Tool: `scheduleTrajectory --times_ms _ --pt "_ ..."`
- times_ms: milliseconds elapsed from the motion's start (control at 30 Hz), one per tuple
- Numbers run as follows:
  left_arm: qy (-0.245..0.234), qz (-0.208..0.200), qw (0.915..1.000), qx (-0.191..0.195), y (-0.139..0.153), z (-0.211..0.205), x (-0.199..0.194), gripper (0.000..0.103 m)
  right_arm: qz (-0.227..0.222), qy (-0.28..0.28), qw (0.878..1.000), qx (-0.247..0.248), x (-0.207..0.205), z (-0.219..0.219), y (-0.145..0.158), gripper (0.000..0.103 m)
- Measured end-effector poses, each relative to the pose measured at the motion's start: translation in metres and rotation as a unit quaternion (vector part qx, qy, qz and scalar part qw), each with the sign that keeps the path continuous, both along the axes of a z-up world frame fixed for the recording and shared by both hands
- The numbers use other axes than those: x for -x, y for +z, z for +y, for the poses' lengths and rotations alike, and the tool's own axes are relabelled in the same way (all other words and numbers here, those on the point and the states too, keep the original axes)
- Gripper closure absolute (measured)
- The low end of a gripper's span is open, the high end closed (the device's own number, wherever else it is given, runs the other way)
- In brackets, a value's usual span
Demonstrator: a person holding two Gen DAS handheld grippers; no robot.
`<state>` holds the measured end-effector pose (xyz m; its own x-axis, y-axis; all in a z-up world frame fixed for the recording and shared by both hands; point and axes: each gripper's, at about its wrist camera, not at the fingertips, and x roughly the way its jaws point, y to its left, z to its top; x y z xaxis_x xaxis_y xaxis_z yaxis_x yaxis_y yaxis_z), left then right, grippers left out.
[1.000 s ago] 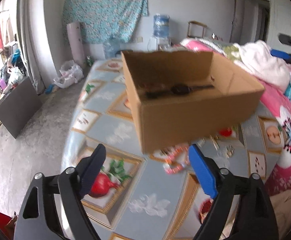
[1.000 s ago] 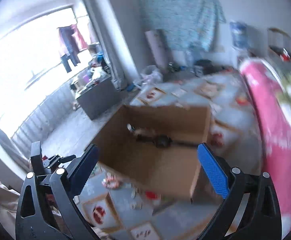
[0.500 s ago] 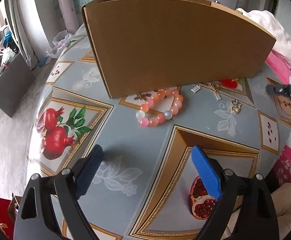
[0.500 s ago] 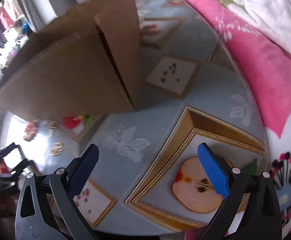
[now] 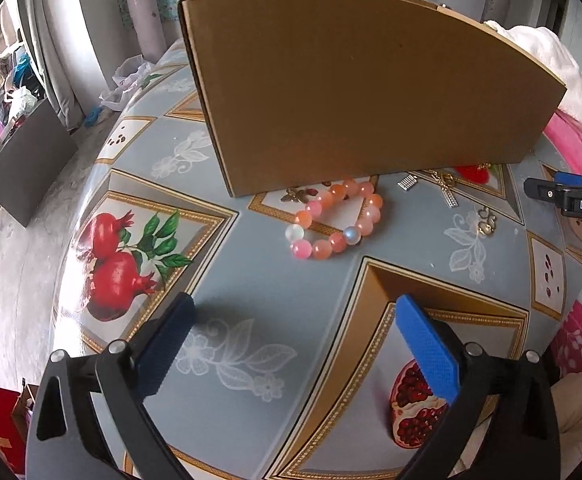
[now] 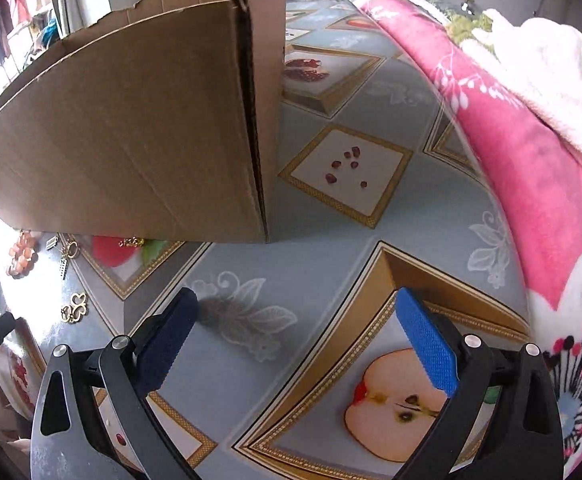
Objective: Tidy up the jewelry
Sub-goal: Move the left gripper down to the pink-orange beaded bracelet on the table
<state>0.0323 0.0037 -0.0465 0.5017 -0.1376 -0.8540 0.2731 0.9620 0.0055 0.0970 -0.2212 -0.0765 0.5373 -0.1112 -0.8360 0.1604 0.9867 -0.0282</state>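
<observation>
Ahead of the left gripper (image 5: 291, 336), jaws spread wide after just opening, nothing between them: one pink-and-orange bead bracelet (image 5: 335, 219) on the fruit-print tablecloth (image 5: 259, 280), touching the near wall of the cardboard box (image 5: 355, 92). Right of the bracelet: small gold and silver pendants (image 5: 447, 192). Right gripper (image 6: 295, 336): jaws wide, empty, box corner ahead-left.

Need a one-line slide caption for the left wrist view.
Open left gripper above tablecloth, facing bead bracelet beside cardboard box.
</observation>
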Motion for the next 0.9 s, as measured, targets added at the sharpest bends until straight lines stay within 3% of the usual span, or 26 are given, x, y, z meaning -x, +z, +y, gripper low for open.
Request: scheduleTrajectory --times_ms 200,267,367,533,900 --pt "-0.002 -0.001 1.0000 0.000 0.000 0.000 0.002 0.004 -0.014 0.016 1.000 -0.001 0.011 -0.009 -0.005 0.008" --pt "-0.005 0.002 1.0000 -0.004 0.001 0.001 0.001 0.004 -0.031 0.009 0.999 -0.029 0.014 -0.014 0.006 0.008" --pt "0.004 -0.026 0.9997 0.003 0.012 0.006 -0.002 0.004 -0.060 0.005 0.996 -0.060 0.019 -0.019 0.023 0.008" --pt "0.031 -0.074 0.9966 0.016 0.038 0.017 -0.023 0.004 -0.063 0.012 0.996 -0.063 0.012 -0.014 0.035 0.008" --pt "0.047 -0.077 0.9956 0.025 0.045 0.028 -0.061 0.004 -0.078 0.013 0.995 -0.061 -0.008 -0.013 0.045 0.008"
